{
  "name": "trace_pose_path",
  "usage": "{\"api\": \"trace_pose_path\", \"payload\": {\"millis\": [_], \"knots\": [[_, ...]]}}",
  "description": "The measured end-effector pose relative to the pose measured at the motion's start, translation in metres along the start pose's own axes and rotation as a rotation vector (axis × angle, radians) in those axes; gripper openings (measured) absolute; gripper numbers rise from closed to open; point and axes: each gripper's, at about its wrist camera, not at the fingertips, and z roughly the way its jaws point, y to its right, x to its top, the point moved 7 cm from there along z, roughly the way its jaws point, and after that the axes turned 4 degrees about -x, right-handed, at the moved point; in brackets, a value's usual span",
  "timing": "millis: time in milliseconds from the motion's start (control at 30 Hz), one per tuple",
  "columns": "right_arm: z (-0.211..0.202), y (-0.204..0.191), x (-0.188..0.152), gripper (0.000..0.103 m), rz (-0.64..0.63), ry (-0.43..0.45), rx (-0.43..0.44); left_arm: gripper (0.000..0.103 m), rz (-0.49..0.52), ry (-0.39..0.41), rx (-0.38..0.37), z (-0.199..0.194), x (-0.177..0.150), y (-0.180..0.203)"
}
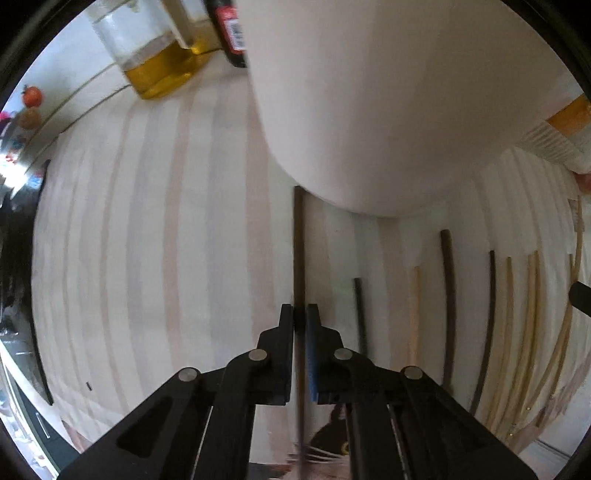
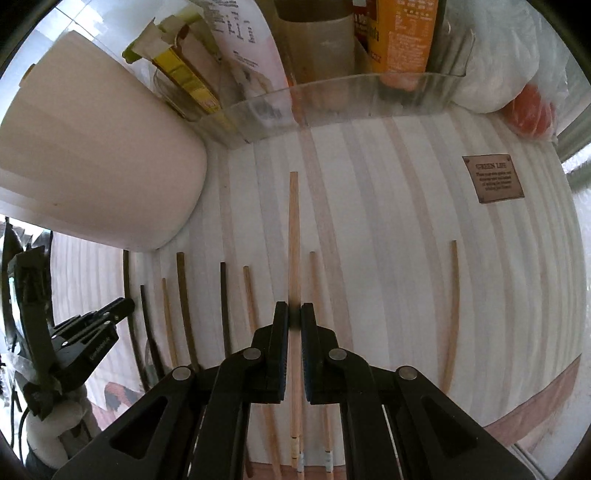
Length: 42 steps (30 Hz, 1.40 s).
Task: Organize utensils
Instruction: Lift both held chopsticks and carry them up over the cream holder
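My left gripper [image 1: 300, 314] is shut on a dark chopstick [image 1: 298, 240] that points ahead toward the white cup [image 1: 369, 110]. My right gripper [image 2: 294, 314] is shut on a light wooden chopstick [image 2: 293, 221], held above the striped mat. Several dark and light chopsticks lie side by side on the mat, among them a dark one [image 2: 183, 295] and a light one [image 2: 453, 295]. The white cup also shows at the left of the right wrist view [image 2: 92, 166]. The left gripper shows at the left edge of the right wrist view [image 2: 110, 314].
A striped placemat [image 2: 388, 221] covers the table. A clear tray [image 2: 332, 96] of packets and bottles stands at the back. An oil bottle [image 1: 159, 62] and a dark bottle [image 1: 231, 33] stand behind the cup. A plastic bag with something red [image 2: 528, 110] lies back right.
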Motion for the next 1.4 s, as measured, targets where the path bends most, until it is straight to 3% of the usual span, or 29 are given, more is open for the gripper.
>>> {"api": "trace_pose_path", "payload": {"millis": [167, 333, 667, 867, 1133, 1400], "knots": [[-0.012, -0.01, 0.004, 0.007, -0.017, 0.034, 0.033, 0.004, -0.058, 0.059, -0.018, -0.033, -0.016, -0.019], [-0.044, -0.029, 0.009, 0.007, -0.063, 0.106, 0.073, 0.004, -0.112, 0.178, -0.021, -0.091, -0.033, -0.04], [-0.114, -0.069, 0.025, 0.007, -0.124, 0.251, 0.182, 0.003, -0.175, 0.432, -0.036, -0.2, -0.018, -0.058], [-0.163, -0.088, 0.039, 0.007, -0.131, 0.344, 0.246, 0.003, -0.176, 0.567, -0.063, -0.259, 0.005, -0.06], [-0.247, -0.124, 0.09, 0.007, -0.16, 0.545, 0.279, 0.003, -0.126, 0.716, -0.078, -0.343, 0.038, -0.051], [-0.295, -0.153, 0.142, 0.007, -0.166, 0.693, 0.265, 0.003, -0.104, 0.776, -0.108, -0.372, 0.087, -0.035]]}}
